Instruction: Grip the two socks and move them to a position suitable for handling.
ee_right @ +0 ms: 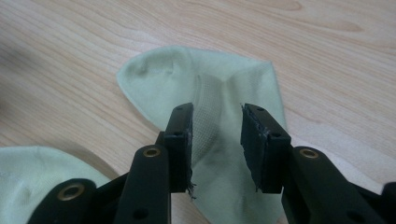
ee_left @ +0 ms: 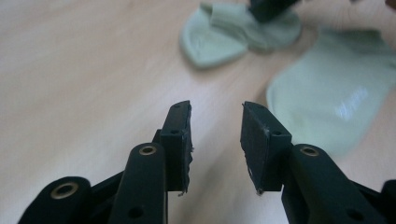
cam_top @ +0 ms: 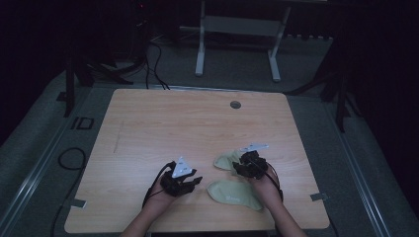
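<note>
The right tool (cam_top: 245, 165) is hovering, jaws partly open and gripping nothing, over the farther sock (ee_right: 210, 102) near the desk's (cam_top: 148, 128) right edge. The left tool (ee_left: 215, 140), also part-open and empty, is pointing toward the nearer sock (cam_top: 232, 193), which is lying lengthwise along the desk's near edge.

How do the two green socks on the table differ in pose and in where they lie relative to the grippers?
The near sock lies flat and spread out between the two hands, with pale lettering showing, and neither gripper is over it. The far sock is bunched and folded over itself, and the right gripper hangs right over it, jaws apart with the fabric showing between them. The left gripper points at bare wood. Both socks are the same pale green.
</note>
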### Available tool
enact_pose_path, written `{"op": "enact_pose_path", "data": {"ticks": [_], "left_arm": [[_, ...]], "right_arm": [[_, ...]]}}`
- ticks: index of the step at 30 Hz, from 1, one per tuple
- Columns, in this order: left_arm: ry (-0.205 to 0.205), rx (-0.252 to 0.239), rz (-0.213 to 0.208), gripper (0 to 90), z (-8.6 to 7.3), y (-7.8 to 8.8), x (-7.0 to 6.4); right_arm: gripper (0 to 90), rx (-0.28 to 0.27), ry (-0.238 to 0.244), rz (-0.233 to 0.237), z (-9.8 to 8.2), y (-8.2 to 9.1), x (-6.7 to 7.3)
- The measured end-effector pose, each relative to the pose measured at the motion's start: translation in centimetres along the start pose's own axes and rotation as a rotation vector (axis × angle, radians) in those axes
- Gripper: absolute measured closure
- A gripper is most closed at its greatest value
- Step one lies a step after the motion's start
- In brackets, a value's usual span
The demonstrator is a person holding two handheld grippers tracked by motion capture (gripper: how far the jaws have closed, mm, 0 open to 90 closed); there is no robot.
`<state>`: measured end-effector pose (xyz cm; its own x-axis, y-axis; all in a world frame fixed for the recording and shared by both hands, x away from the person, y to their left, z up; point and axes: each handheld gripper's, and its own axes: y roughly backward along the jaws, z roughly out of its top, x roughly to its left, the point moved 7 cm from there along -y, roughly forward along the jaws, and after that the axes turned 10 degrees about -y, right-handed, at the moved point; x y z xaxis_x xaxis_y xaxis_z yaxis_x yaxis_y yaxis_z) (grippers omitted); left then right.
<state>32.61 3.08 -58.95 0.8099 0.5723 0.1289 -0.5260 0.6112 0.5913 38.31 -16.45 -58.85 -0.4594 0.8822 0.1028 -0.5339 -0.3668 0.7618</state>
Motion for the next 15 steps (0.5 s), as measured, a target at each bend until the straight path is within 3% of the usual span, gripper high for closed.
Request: {"op": "enact_pose_path", "data": {"ticks": [3,8,10,11,12,15], "left_arm": [[-0.019,-0.01,-0.008,68.9,2.0,-1.4,0.4],[-0.063,0.018,-0.008,78.2,4.1,-4.5,0.8],[-0.085,0.034,-0.005,82.7,4.5,-6.3,0.6],[-0.085,0.034,-0.005,85.3,4.5,-6.3,0.6],[-0.118,0.072,-0.005,85.6,4.3,-7.3,0.4],[-0.125,0.108,-0.011,85.9,4.1,-8.1,0.3]], "right_arm": [[60.5,0.002,0.013,0.0,-0.1,-0.2,0.3],[59.7,-0.014,0.03,0.004,0.4,-0.5,1.1],[59.9,-0.004,0.038,-0.009,0.5,-1.1,1.3],[60.0,0.004,0.043,-0.012,0.3,-1.3,1.3],[60.0,0.012,0.047,-0.018,0.2,-1.5,1.2],[61.6,0.027,0.043,-0.023,-0.1,-1.9,1.1]]}}
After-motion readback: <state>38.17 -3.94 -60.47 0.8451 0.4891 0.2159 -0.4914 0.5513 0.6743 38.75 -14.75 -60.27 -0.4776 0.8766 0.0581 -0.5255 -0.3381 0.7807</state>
